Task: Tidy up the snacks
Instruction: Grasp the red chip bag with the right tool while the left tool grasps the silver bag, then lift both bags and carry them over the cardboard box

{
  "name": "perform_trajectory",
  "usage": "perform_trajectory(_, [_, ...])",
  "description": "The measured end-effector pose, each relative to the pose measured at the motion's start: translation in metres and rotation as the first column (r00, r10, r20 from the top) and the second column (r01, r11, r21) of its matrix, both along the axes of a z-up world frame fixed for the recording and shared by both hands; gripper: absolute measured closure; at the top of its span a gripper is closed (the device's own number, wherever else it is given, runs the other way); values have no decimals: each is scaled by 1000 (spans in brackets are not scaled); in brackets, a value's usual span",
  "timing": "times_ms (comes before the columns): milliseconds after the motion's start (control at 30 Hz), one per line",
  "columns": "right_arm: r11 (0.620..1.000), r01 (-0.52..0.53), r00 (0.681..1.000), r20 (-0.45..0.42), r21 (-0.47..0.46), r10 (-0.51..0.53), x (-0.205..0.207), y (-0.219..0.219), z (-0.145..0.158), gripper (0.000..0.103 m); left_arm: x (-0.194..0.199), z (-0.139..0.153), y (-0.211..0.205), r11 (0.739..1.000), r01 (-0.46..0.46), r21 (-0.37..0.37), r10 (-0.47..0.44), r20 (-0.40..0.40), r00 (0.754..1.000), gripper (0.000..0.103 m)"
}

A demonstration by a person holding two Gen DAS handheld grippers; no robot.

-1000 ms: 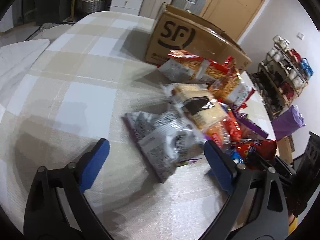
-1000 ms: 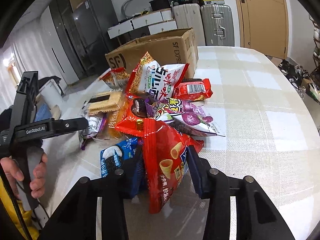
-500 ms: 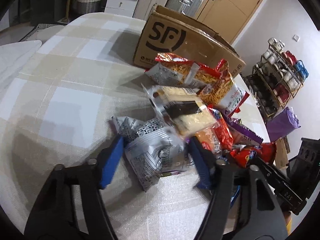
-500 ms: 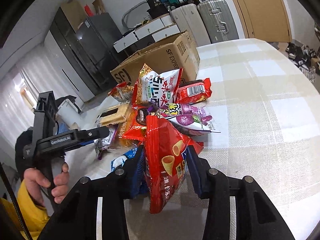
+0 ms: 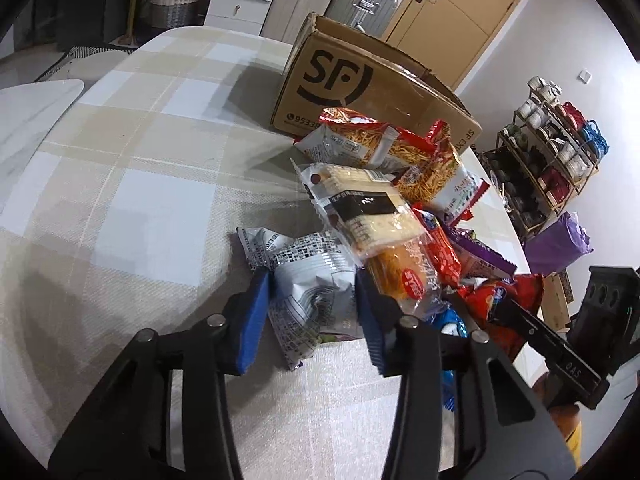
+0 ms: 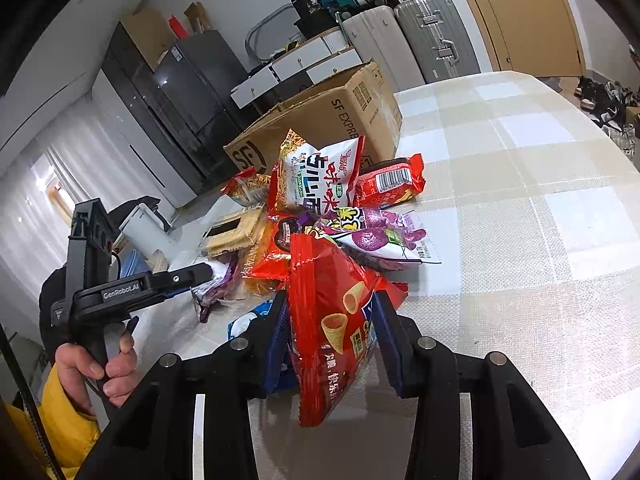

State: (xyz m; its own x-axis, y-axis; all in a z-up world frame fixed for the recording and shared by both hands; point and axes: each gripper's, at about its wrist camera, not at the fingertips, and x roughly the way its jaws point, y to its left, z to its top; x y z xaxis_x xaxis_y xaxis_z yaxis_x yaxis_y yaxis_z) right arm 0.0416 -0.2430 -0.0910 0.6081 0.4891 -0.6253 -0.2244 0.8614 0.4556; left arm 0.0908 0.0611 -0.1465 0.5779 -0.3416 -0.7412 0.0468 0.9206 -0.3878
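Note:
A pile of snack packets lies on the checked tablecloth in front of an open SF cardboard box. My left gripper is shut on a grey and white snack bag at the near end of the pile. A clear biscuit packet lies just behind it. My right gripper is shut on a red corn-cone snack bag and holds it tilted above the table. The box also shows in the right wrist view, behind the pile.
The left hand tool shows at the left of the right wrist view. A purple-sweet-potato bag and a red bag lie on the pile's right side. Suitcases and a shoe rack stand beyond the table.
My left gripper moved forward and closed its fingers onto the grey bag. My right gripper kept its hold on the red bag and lifted and tilted it.

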Motion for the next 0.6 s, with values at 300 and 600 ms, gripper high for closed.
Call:
perform_trajectory(300, [999, 25, 1000, 17, -33, -24, -1, -2, 0, 61, -27, 10, 20, 998, -55, 23, 55, 37, 998, 67])
perform_trajectory(600, [998, 31, 998, 61, -53, -27, -19, 4, 14, 62, -52, 32, 34, 998, -66, 23, 63, 117, 991, 67])
